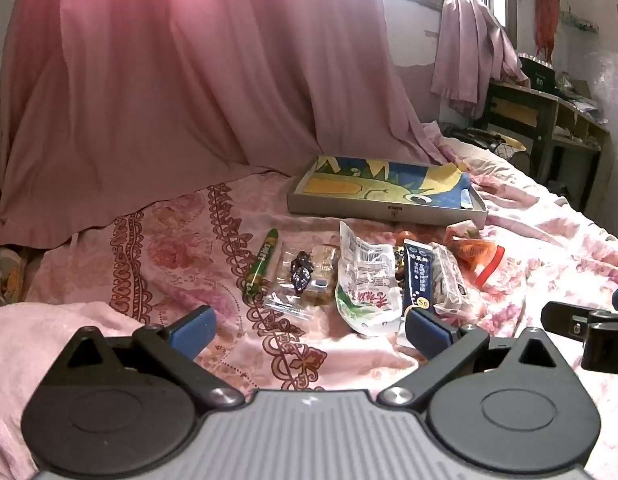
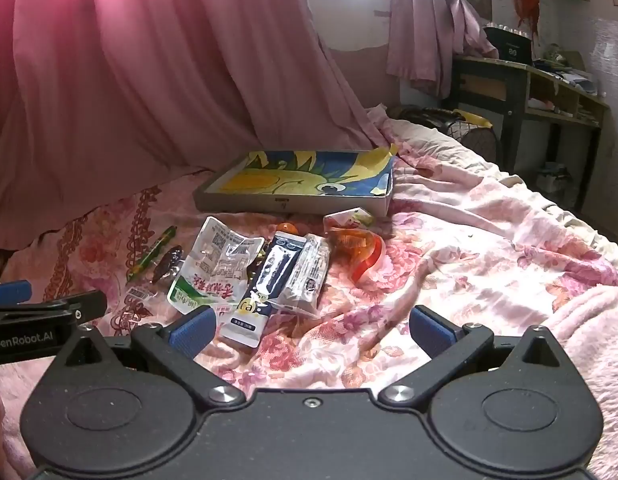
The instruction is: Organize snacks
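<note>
Both hand-held grippers — left hand-held gripper [image 1: 307, 330], right hand-held gripper [image 2: 313, 330] — hang with jaws wide apart and empty above the bed [image 2: 489, 240]. Snack packets [image 2: 245, 276] lie strewn on its floral sheet, just before a shallow cardboard tray [image 2: 293, 202].

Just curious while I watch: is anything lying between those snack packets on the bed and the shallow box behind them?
Nothing visible does. The snack packets lie on the bedspread just in front of the box, whose top is open. Both grippers, left and right, are open and empty.
</note>
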The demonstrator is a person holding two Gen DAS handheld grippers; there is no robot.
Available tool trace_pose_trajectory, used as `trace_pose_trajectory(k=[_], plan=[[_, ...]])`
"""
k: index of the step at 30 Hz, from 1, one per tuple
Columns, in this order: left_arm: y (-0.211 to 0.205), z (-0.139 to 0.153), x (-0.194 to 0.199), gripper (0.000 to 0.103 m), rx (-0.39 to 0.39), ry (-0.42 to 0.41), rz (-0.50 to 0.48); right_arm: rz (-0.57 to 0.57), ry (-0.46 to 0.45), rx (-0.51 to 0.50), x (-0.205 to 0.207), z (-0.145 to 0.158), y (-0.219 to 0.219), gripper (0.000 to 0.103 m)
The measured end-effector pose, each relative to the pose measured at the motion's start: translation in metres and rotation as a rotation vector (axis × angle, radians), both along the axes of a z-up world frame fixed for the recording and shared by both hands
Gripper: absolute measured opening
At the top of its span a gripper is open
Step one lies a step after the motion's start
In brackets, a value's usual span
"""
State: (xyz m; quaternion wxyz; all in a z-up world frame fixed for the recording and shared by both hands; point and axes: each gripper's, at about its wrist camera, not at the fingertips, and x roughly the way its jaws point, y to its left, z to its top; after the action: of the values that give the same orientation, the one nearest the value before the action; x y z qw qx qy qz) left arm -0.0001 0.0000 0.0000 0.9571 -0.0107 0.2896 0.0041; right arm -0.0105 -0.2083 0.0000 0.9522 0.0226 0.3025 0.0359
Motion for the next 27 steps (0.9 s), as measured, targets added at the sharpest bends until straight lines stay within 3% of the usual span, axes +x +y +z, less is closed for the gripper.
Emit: trace_pose_trajectory(k=[27], plan=[[-0.0001, -0.0001, 0.0001, 0.103, 0.005, 0.004, 0.000, 0.002, 0.010, -0.007, 0.0006, -0.0008, 0.0021, 0.102]])
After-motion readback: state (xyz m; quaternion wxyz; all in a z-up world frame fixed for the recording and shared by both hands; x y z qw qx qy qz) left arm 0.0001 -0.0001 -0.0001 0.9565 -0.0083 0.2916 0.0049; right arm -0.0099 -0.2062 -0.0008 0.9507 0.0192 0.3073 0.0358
